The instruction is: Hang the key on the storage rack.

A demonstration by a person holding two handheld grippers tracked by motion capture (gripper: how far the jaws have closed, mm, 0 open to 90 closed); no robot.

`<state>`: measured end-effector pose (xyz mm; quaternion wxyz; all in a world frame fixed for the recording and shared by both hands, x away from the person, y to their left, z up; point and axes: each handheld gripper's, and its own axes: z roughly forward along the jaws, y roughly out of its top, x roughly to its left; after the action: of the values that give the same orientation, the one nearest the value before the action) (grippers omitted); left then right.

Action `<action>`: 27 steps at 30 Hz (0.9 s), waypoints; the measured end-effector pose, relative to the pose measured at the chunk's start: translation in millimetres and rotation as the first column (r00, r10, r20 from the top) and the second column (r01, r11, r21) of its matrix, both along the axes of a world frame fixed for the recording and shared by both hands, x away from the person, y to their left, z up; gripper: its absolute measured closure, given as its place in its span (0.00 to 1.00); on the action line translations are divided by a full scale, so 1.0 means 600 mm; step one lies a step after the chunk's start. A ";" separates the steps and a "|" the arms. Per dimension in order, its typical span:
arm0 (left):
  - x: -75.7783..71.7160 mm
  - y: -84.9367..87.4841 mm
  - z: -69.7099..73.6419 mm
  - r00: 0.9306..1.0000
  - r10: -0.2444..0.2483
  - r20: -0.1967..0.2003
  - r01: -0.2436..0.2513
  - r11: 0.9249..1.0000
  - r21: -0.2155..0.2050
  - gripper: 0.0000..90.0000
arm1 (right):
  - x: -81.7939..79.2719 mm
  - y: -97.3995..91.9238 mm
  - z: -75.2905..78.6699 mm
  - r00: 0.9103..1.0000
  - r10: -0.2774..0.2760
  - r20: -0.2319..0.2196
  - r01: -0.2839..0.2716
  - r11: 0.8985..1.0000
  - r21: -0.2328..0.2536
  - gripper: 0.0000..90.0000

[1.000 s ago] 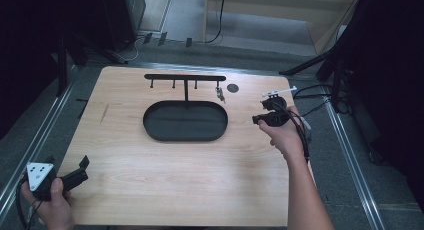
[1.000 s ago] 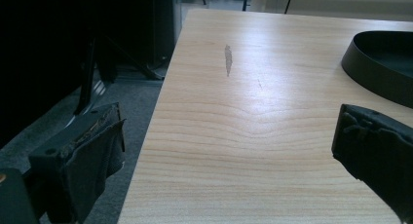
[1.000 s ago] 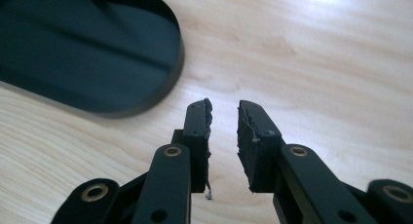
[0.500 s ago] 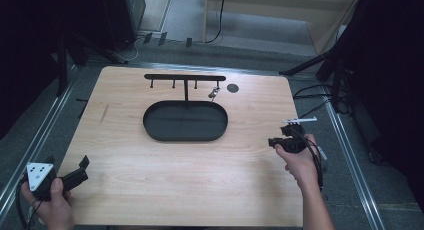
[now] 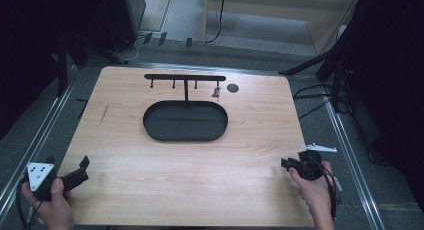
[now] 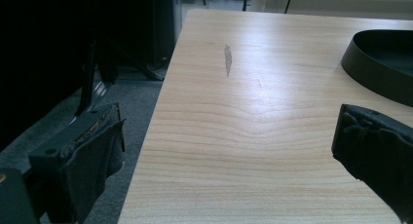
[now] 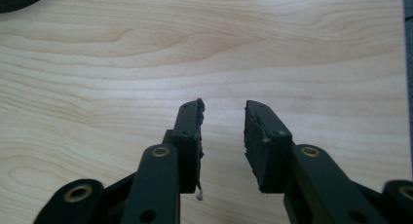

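Left gripper [image 5: 82, 169], held well left of the tray [image 5: 185, 121]: jaws spread wide, nothing between. Right gripper [image 5: 286, 164], held right of it: jaws just opened partway, nothing gripped.

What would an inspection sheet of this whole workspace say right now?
Surface: pale wooden table, a small dark scuff near its left side.
Job's things: black oval tray, empty; black T-shaped rack behind it with a small item hanging on a right peg.
Clutter: a dark round spot right of the rack.
Grippers: left gripper at the near left corner, jaws wide open, empty; right gripper at the near right edge, jaws just been opening, nothing between them.
Cables: black leads on the floor to the right.
Surroundings: grey floor, metal rails, dark stands.
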<state>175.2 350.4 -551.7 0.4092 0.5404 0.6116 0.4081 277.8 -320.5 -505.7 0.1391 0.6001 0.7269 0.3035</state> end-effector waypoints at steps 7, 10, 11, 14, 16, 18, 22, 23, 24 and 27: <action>0.000 -0.003 0.000 1.000 -0.002 -0.001 0.002 1.000 0.007 0.00 | -0.055 -0.034 -0.033 0.975 -0.048 0.215 0.023 0.993 0.116 0.52; 0.000 -0.005 0.000 1.000 -0.008 -0.004 0.008 1.000 0.020 0.00 | -0.082 -0.049 -0.045 0.935 -0.090 0.344 0.034 0.986 0.163 0.42; 0.000 -0.006 0.000 1.000 -0.008 -0.004 0.008 1.000 0.024 0.00 | -0.082 -0.049 -0.045 0.935 -0.090 0.344 0.034 0.986 0.163 0.42; 0.000 -0.007 0.000 1.000 -0.008 -0.005 0.008 1.000 0.026 0.00 | -0.094 -0.057 -0.049 0.908 -0.120 0.402 0.056 0.984 0.169 0.28; 0.000 -0.006 0.000 1.000 -0.007 -0.006 0.007 1.000 0.024 0.00 | -0.096 -0.058 -0.049 0.901 -0.119 0.418 0.057 0.986 0.159 0.27; 0.001 -0.006 0.000 1.000 -0.006 -0.006 0.006 1.000 0.020 0.00 | -0.100 -0.057 -0.050 0.890 -0.133 0.436 0.069 0.985 0.158 0.26; 0.001 -0.006 0.000 1.000 -0.007 -0.008 0.007 1.000 0.023 0.00 | -0.103 -0.058 -0.054 0.878 -0.153 0.453 0.087 0.983 0.164 0.26; 0.001 -0.006 0.000 1.000 -0.008 -0.009 0.008 1.000 0.024 0.00 | -0.103 -0.059 -0.054 0.877 -0.158 0.455 0.093 0.982 0.162 0.27; 0.001 -0.007 0.000 1.000 -0.009 -0.010 0.009 1.000 0.027 0.00 | -0.103 -0.059 -0.053 0.876 -0.163 0.454 0.099 0.982 0.161 0.27; 0.002 -0.007 0.000 1.000 -0.008 -0.015 0.009 1.000 0.029 0.00 | -0.105 -0.062 -0.051 0.869 -0.179 0.461 0.113 0.979 0.168 0.28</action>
<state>176.4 346.1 -551.5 0.3985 0.5518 0.6065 0.4109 214.8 -357.8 -536.5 0.2940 0.5690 0.6010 0.4781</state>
